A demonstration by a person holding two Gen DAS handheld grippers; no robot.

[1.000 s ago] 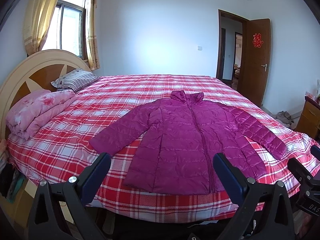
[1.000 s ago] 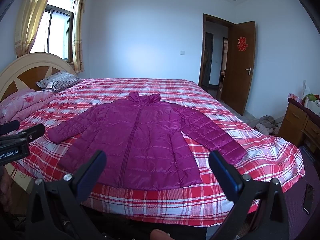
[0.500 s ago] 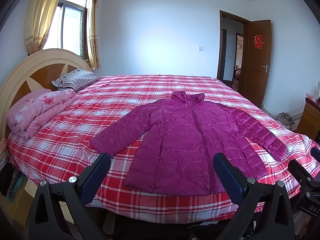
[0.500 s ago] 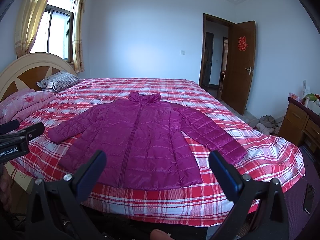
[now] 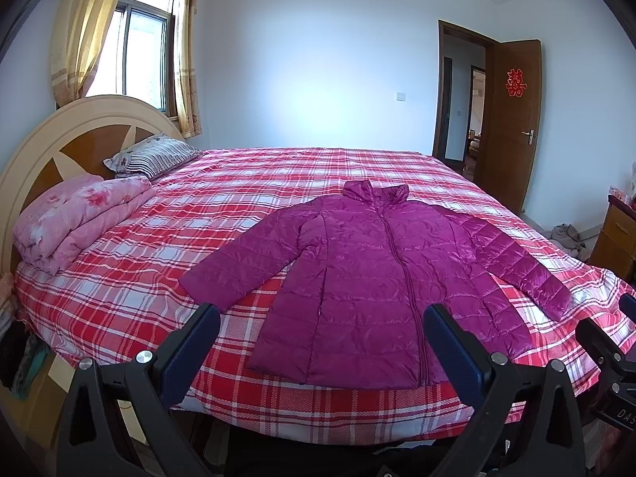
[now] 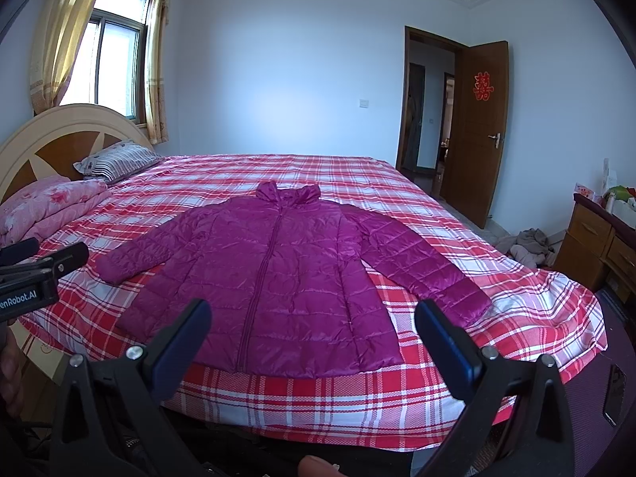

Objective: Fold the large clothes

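Observation:
A magenta quilted jacket (image 5: 381, 278) lies flat and face up on the bed, zipped, collar away from me, both sleeves spread out to the sides. It also shows in the right wrist view (image 6: 278, 274). My left gripper (image 5: 322, 318) is open and empty, held off the bed's near edge in front of the jacket's hem. My right gripper (image 6: 314, 310) is open and empty, also short of the hem. The right gripper shows at the right edge of the left wrist view (image 5: 612, 342), and the left gripper at the left edge of the right wrist view (image 6: 35, 266).
The bed (image 5: 278, 183) has a red and white plaid cover. A folded pink quilt (image 5: 75, 214) and a striped pillow (image 5: 155, 155) lie by the headboard on the left. A wooden cabinet (image 6: 596, 246), a clothes heap (image 6: 524, 242) and an open door (image 6: 477, 127) are on the right.
Both views have shifted very slightly; the jacket sits a touch lower and further right in the left wrist view. Both grippers stay open and the jacket has not moved.

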